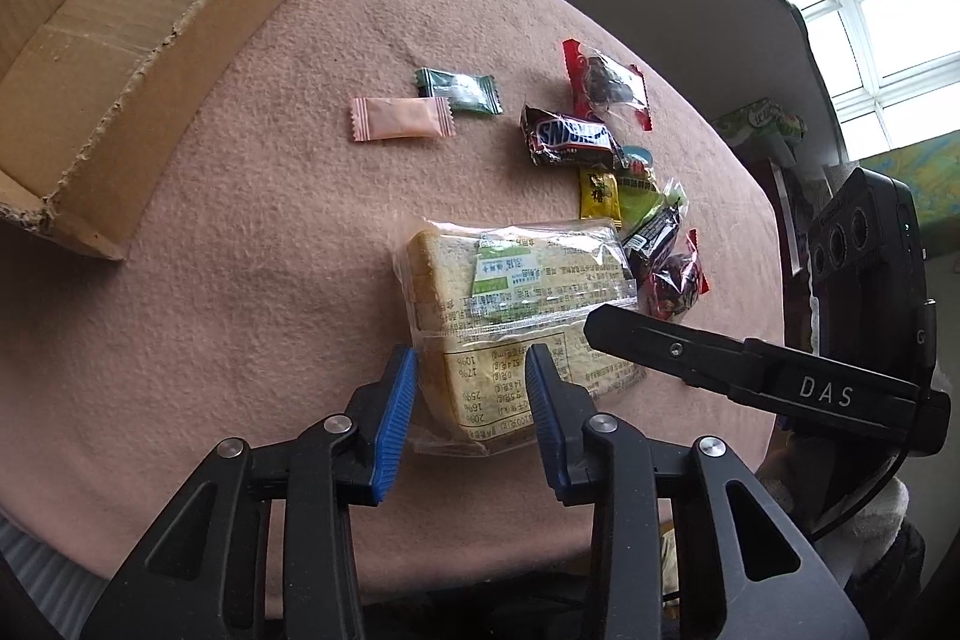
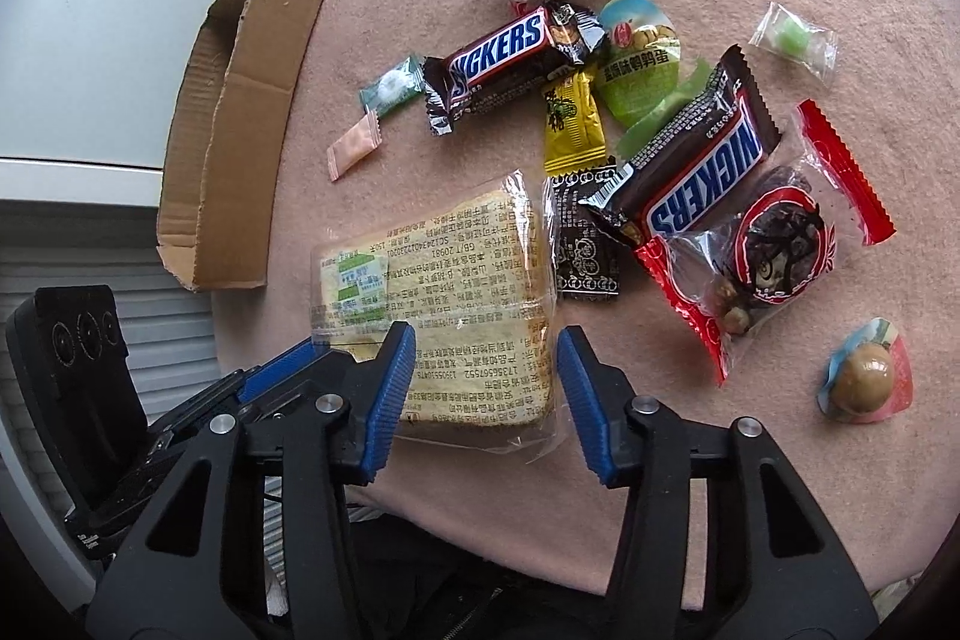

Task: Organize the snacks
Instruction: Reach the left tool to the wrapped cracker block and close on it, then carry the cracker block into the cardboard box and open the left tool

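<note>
A wrapped block of sliced bread [image 1: 516, 280] [image 2: 444, 280] lies flat on the pink cloth. My left gripper [image 1: 471, 358] stands over its near end, jaws part way apart, with a corner of the bread between the blue pads and a thin gap at the left pad. My right gripper [image 2: 487, 340] straddles the other near corner the same way, its pads at the wrapper without visibly squeezing it. One black finger [image 1: 660, 346] of the right gripper reaches over the bread's right edge. The left gripper's blue pad [image 2: 282, 370] shows at the bread's left edge.
A low cardboard box [image 1: 150, 58] [image 2: 240, 130] sits at the far left of the cloth. Loose snacks lie beyond the bread: two Snickers bars [image 2: 498, 58] [image 2: 702, 172], red-edged packets [image 2: 774, 244], a yellow sachet [image 2: 570, 124], pink [image 1: 399, 118] and green [image 1: 462, 91] candies, a wrapped egg [image 2: 864, 376].
</note>
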Motion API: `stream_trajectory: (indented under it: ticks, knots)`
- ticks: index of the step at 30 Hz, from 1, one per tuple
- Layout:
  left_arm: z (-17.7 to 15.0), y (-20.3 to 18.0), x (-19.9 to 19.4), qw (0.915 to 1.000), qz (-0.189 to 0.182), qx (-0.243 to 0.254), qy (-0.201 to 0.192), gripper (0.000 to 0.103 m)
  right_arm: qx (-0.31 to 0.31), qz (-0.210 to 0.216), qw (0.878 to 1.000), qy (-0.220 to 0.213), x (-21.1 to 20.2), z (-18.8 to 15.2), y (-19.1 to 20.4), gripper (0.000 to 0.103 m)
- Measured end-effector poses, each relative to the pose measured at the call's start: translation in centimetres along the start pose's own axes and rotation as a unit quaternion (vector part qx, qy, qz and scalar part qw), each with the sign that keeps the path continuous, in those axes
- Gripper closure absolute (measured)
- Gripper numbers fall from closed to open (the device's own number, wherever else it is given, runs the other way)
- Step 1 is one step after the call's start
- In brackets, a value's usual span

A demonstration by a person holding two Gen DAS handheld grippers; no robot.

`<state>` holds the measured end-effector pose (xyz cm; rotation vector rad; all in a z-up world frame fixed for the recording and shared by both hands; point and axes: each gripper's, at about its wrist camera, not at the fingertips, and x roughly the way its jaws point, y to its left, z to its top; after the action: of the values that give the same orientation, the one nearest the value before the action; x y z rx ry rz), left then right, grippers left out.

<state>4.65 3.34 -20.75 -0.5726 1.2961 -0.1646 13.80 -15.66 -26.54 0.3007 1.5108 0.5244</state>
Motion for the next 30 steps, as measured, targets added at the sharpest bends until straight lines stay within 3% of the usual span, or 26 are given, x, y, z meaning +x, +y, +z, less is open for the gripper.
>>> stream_trajectory:
  ticks: [13,22,30]
  knots:
    - [-0.1,-1.8,-0.8,0.9986,0.028,0.039,-0.022,0.068,-0.031,-0.015,0.999,-0.007,-0.8,-0.6,1.9,0.055]
    - [0.6,-2.7,-4.5,0.9953,0.035,0.051,-0.073,0.068,-0.068,-0.006,0.997,-0.036,-3.4,0.3,5.8,0.055]
    - [2.0,-1.3,-8.2,0.991,0.039,0.034,-0.124,0.068,-0.118,0.003,0.992,-0.05,-4.3,2.4,10.8,0.055]
